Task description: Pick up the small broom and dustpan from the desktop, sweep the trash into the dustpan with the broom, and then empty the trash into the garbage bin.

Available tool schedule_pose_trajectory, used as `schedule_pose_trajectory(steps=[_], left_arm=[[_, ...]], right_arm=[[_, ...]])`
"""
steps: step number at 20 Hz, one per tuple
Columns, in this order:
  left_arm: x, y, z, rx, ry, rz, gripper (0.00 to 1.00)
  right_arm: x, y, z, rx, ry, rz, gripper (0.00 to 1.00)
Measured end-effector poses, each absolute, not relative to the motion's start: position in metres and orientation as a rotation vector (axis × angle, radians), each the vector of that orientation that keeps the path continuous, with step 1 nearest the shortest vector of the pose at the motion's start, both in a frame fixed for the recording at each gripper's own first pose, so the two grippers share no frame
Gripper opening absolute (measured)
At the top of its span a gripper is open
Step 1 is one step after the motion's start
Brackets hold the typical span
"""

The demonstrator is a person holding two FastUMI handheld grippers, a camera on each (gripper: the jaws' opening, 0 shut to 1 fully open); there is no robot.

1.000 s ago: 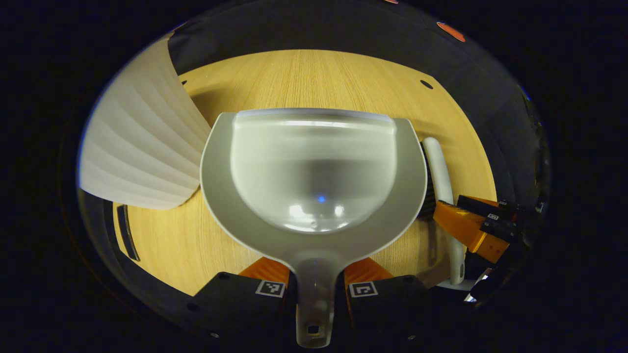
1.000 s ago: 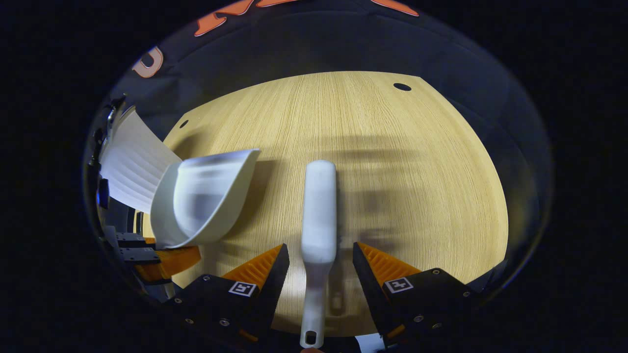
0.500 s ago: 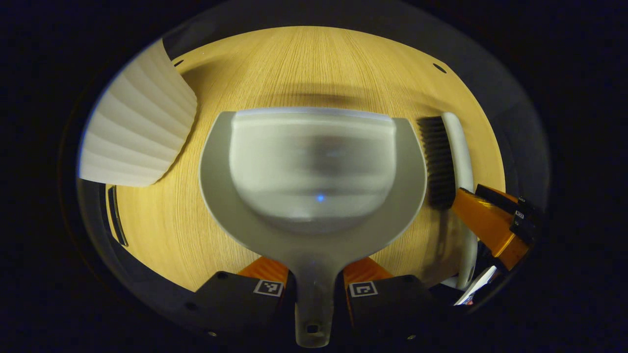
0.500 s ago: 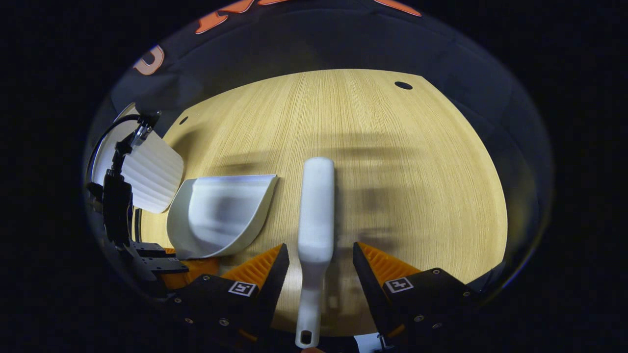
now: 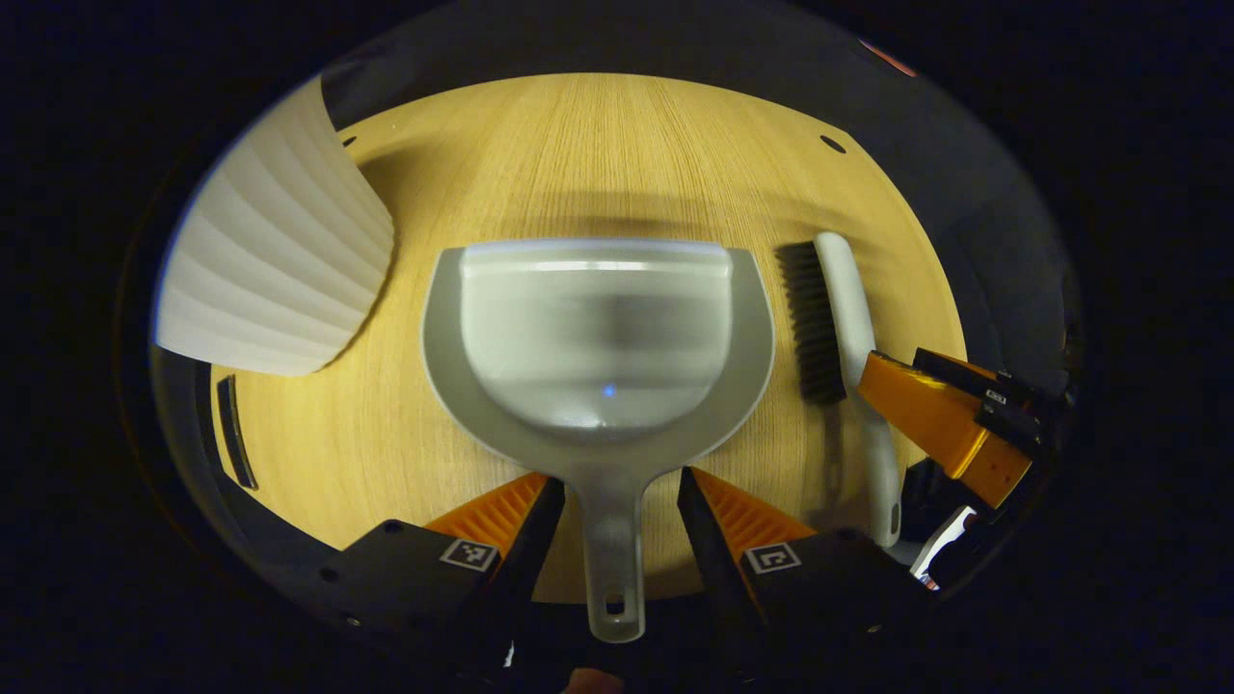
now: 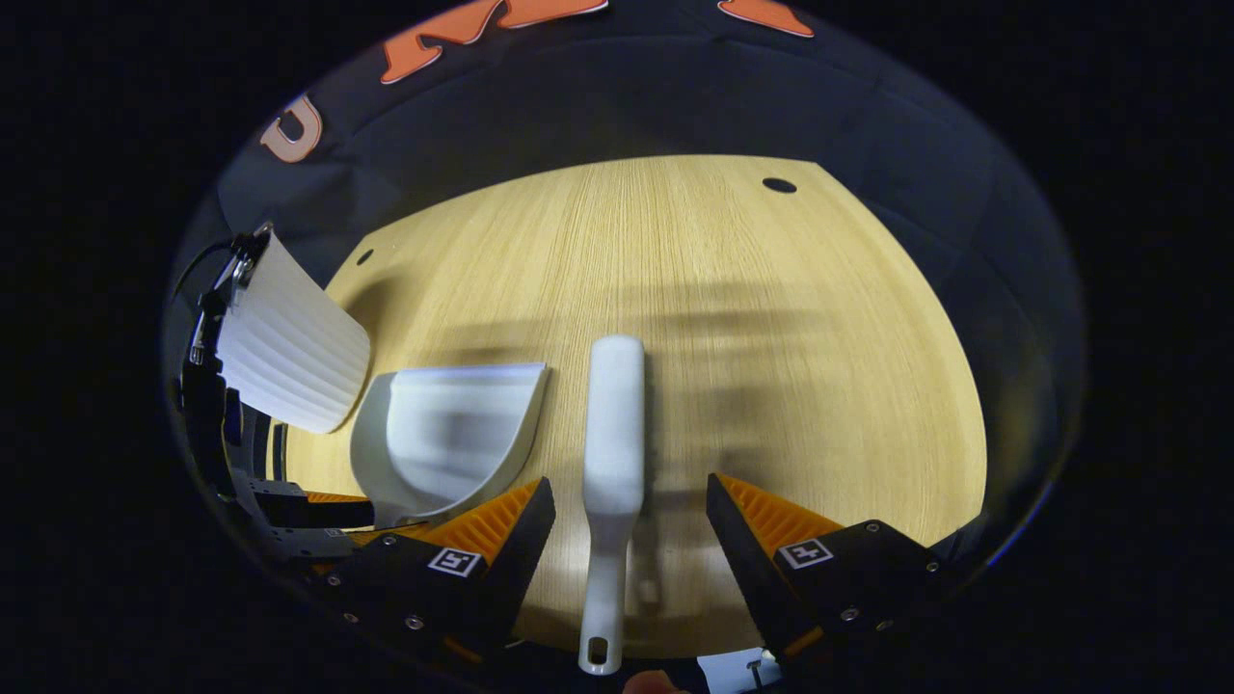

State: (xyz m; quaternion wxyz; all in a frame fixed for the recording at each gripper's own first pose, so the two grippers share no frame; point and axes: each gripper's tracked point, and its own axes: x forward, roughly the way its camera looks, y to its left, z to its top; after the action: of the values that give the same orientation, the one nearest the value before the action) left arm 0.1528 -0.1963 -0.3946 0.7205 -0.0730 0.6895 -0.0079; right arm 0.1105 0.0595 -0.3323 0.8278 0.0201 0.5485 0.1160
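Wooden desktop (image 5: 598,154) takes most of both views, round holes near its far corners. White ribbed garbage bin (image 5: 275,280) stands at the far left; its top and outer side are cut off by the edge of the picture in both views.

Dustpan (image 5: 598,337) lies flat on the desktop, mouth pointing away, handle running back between the fingers of the left gripper (image 5: 612,501). That gripper sits low and level, aimed along the handle, jaws spread with a clear gap each side of the handle, gripping nothing.

Small broom (image 6: 614,434) lies just right of the dustpan, parallel to it, not touching. Right gripper (image 6: 627,511) is lined up on the broom handle, jaws wide apart, a gap on both sides, nothing held.

Left gripper view gives the broom (image 5: 839,318) from the side: dark bristles face the dustpan. Right gripper view shows just its white back, bristles hidden underneath. The right gripper (image 5: 950,424) shows at the far right of the left gripper view, covering part of the broom handle. The left gripper (image 6: 308,511) in the right gripper view is dark and partly cut off. Dustpan inside is blurry; can't tell if there's any trash in it.
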Motion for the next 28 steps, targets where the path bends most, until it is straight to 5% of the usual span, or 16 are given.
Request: schedule_pose_trajectory(steps=[2, 9, 21, 28], left_arm=[[0.166, -0.184, -0.37, -0.112, 1.413, 0.007, 0.87], [0.218, -0.176, -0.299, -0.02, 0.889, 0.065, 0.91], [0.193, -0.191, -0.163, -0.026, 0.144, 0.074, 0.88], [0.187, -0.193, -0.149, -0.003, 0.074, 0.038, 0.89]], right_arm=[[0.122, 0.055, -0.303, 0.041, 1.07, 0.235, 0.96], [0.165, 0.044, -0.19, 0.022, 0.728, 0.221, 0.95], [0.16, 0.011, -0.085, 0.047, 0.298, 0.209, 0.95], [0.172, 0.007, -0.038, 0.041, 0.069, 0.18, 0.94]])
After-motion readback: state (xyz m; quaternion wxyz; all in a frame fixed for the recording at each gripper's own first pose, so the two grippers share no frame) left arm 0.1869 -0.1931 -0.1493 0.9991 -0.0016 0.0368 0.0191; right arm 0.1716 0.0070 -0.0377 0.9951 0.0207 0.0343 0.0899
